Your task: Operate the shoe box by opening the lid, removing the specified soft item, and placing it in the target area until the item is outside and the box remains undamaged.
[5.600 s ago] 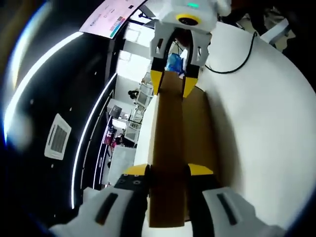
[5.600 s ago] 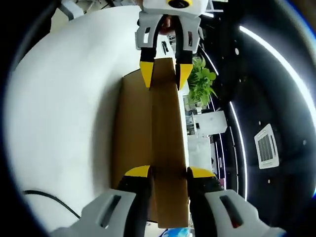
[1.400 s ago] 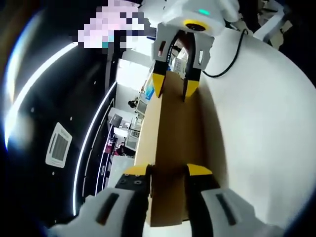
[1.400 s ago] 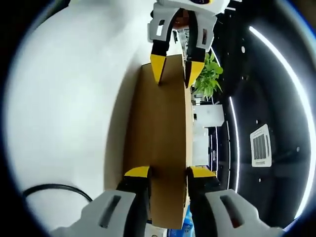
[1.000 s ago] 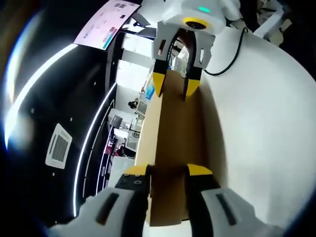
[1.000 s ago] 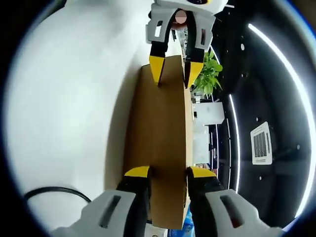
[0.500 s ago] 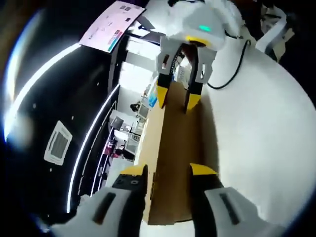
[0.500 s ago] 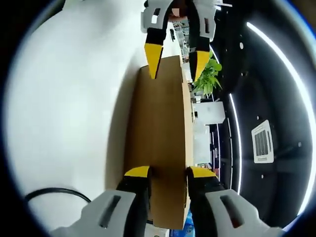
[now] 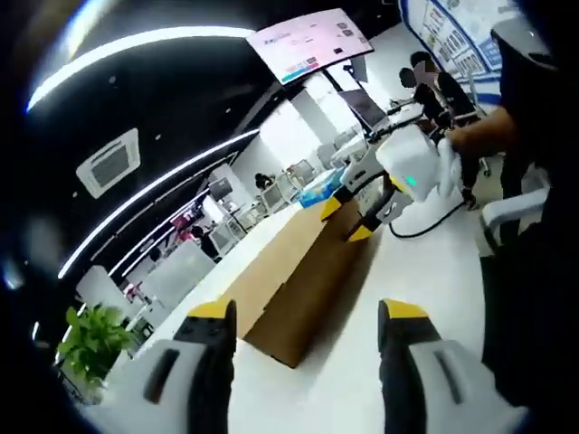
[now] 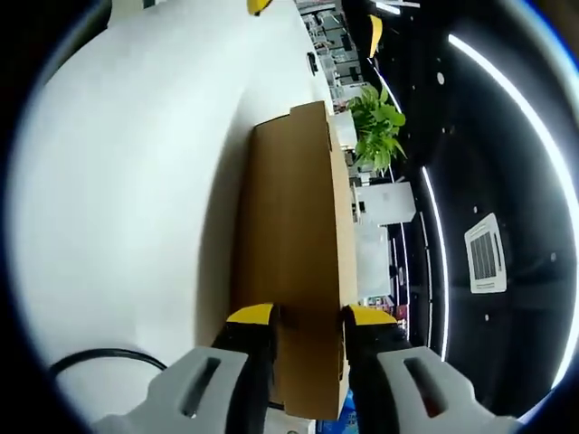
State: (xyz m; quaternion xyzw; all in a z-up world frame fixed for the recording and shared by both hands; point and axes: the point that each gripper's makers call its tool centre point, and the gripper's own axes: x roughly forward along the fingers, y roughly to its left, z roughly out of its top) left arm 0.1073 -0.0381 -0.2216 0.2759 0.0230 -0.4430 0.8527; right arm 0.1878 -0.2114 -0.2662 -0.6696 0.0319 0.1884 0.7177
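The brown cardboard shoe box [image 9: 298, 276] lies closed on the white table [image 9: 398, 298]; nothing of its contents shows. My left gripper [image 9: 308, 312] is open wide and stands back from the box's near end, touching nothing. At the far end, my right gripper [image 9: 348, 215] clamps the box. In the right gripper view, that gripper [image 10: 309, 315] is shut on the near end of the shoe box [image 10: 289, 235]. The left gripper's yellow tips [image 10: 317, 14] hang spread beyond the far end, apart from the box.
A black cable [image 10: 90, 363] curls on the table [image 10: 136, 181] near the right gripper, and another cable [image 9: 434, 221] trails behind it. A person in dark clothes [image 9: 534, 271] stands at the table's side. A potted plant [image 10: 375, 122] and office desks lie beyond.
My left gripper has let go of the box's end, opened wide and drawn back, and its view has rolled. The right gripper keeps its hold; the box has not moved.
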